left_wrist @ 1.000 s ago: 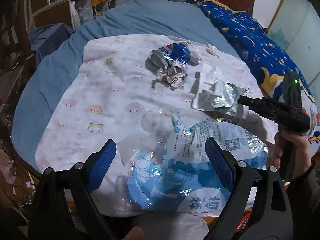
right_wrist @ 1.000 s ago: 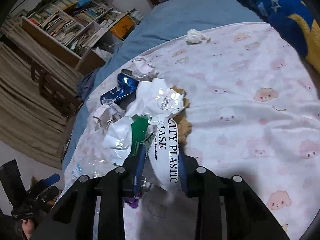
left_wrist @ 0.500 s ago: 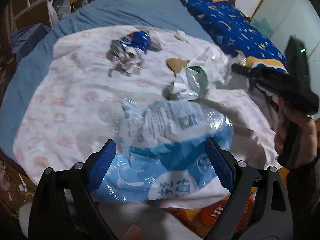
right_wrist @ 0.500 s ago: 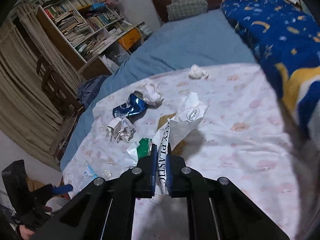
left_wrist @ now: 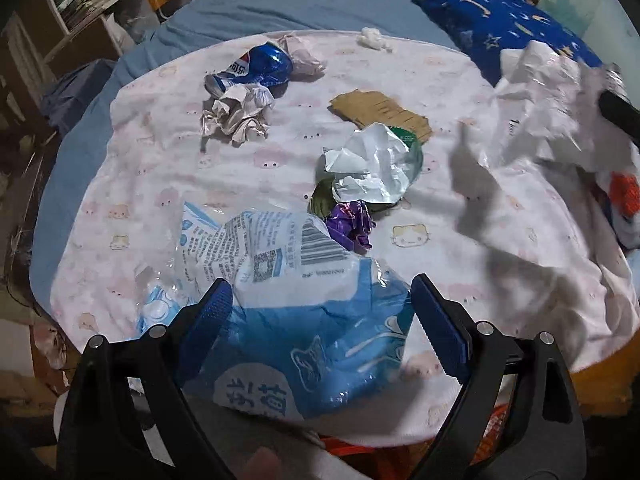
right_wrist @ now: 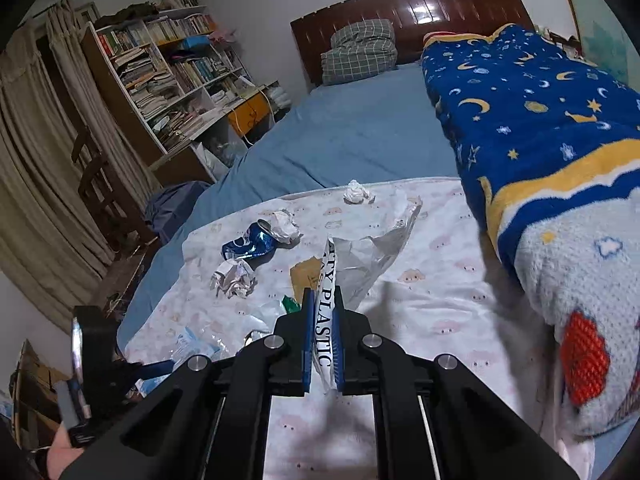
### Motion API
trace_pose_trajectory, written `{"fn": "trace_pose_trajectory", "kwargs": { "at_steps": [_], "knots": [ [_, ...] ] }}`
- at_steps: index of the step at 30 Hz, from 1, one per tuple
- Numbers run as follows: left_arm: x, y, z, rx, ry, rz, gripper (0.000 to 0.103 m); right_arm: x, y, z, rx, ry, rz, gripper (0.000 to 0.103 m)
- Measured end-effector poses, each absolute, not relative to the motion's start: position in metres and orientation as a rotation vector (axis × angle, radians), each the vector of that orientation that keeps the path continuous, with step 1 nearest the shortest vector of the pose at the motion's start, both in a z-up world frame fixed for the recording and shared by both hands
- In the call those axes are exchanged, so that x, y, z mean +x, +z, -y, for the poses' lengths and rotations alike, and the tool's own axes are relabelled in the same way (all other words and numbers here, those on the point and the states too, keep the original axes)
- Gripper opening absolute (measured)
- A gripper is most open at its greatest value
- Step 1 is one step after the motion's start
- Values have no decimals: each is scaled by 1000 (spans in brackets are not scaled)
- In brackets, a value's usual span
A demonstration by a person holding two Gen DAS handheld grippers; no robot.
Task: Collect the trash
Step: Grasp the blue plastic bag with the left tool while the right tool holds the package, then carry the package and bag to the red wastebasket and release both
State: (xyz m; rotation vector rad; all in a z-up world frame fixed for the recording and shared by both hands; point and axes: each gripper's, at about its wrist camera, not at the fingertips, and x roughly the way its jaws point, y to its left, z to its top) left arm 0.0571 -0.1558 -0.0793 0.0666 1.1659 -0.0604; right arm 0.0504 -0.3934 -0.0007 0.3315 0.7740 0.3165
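Your right gripper (right_wrist: 322,312) has its fingers clamped tight on a white plastic bag (right_wrist: 360,256) w/ "PLASTIC" printed on it; the bag is lifted off the pink sheet (right_wrist: 420,320) and hangs crumpled fwd of the finger tips. In the left wrist view that same bag (left_wrist: 536,112) shows blurred at the far right, above the sheet, its shadow falling on the cloth below.

Your left gripper (left_wrist: 320,312) has its fingers spread wide, gripping nothing. They sit either side of the near end of a big blue-and-white plastic package (left_wrist: 288,312) (printed text, barcode, QR code), which lies flat on the sheet's near edge. Whether the pads touch it, can't tell.

Taking that blue package as the ref:
- Just beyond its far right corner: a purple foil wrapper (left_wrist: 352,224), touching or nearly so.
- Right behind the purple one: a crumpled white-and-green wrapper (left_wrist: 372,164).
- Further back, past that wrapper: a torn piece of brown cardboard (left_wrist: 380,110), flat on the sheet.
- Far back-left: crumpled white paper ball (left_wrist: 238,114), w/ a crushed blue can (left_wrist: 252,68) just behind it and a wad of tissue (left_wrist: 304,58) against the can's right end.
- Farthest back, near the sheet's far edge: a small white tissue (left_wrist: 374,38), well apart from the rest.

The sheet lies on a blue bed (right_wrist: 352,136); a star-print blanket (right_wrist: 520,104) is along its right side.
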Motion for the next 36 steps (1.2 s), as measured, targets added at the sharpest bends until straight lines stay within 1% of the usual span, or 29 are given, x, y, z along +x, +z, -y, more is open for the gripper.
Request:
{"fn": "trace_pose_trajectory", "kwargs": {
  "at_steps": [2,4,5,6,7,8,9,12,13,17,23,30,34,36],
  "knots": [
    [58,-83,150,16,-49,-1160,90,46,-3,391,339,323,-778,9],
    [58,-86,144,-44,-54,-1160,87,39,-6,391,341,328,-782,9],
    [59,-88,144,-49,-59,-1162,77,34,-7,393,347,331,-784,9],
    [59,-90,144,-50,-62,-1169,60,32,-10,391,349,333,-787,9],
    [59,-94,143,-47,-58,-1182,50,28,-12,392,351,334,-791,9],
    [59,-96,145,-43,-56,-1188,35,27,-14,391,353,334,-793,9],
    [59,-99,144,-47,-55,-1192,28,22,-16,394,362,335,-799,9],
    [58,-103,140,-83,-59,-1192,21,15,-19,399,366,330,-804,9],
    [58,-103,138,-93,-62,-1189,17,14,-19,400,367,329,-806,9],
    [54,-92,138,-86,-65,-1166,12,6,-17,405,368,325,-806,9],
    [43,-48,140,-60,-96,-1087,11,-12,0,410,356,323,-790,9],
    [16,23,148,-51,-163,-961,11,-53,47,420,321,316,-733,9],
    [-8,60,175,-50,-284,-906,11,-91,77,434,296,281,-716,9],
    [-20,69,193,-40,-348,-894,11,-113,88,445,281,248,-715,9]
  ]
}}
